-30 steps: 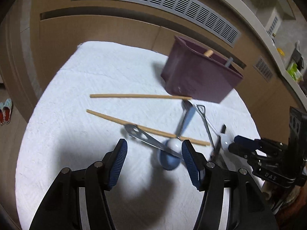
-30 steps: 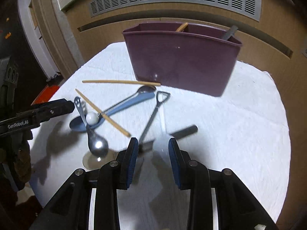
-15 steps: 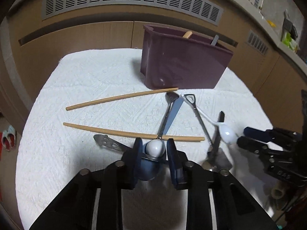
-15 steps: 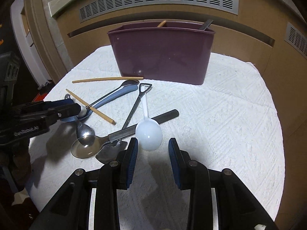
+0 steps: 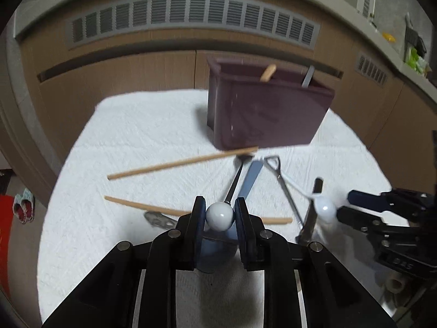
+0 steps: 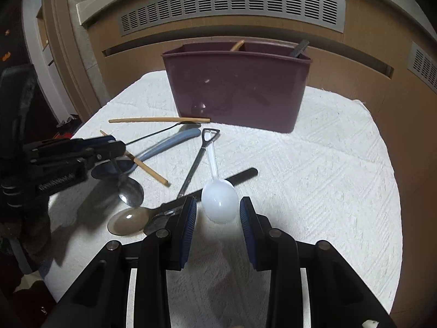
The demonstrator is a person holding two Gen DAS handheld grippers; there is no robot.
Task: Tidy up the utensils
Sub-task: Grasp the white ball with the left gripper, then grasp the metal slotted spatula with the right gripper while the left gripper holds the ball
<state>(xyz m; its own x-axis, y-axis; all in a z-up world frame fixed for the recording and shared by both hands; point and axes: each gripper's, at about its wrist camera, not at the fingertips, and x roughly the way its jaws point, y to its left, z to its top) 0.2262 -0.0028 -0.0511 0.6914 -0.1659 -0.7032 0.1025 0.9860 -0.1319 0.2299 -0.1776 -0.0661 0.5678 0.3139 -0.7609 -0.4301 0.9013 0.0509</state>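
Clamping its blue pads on the round white ball end of a thin dark-stemmed utensil (image 5: 219, 216), your left gripper (image 5: 218, 218) has just closed, and the stem runs away toward the maroon plastic utensil caddy (image 5: 266, 114) at the back of the white textured cloth (image 5: 153, 134). Your right gripper (image 6: 218, 213) stands parted around the bowl of a translucent white plastic spoon (image 6: 218, 202), the pads clear of it. Two wooden chopsticks (image 5: 180, 164) lie loose before the caddy.
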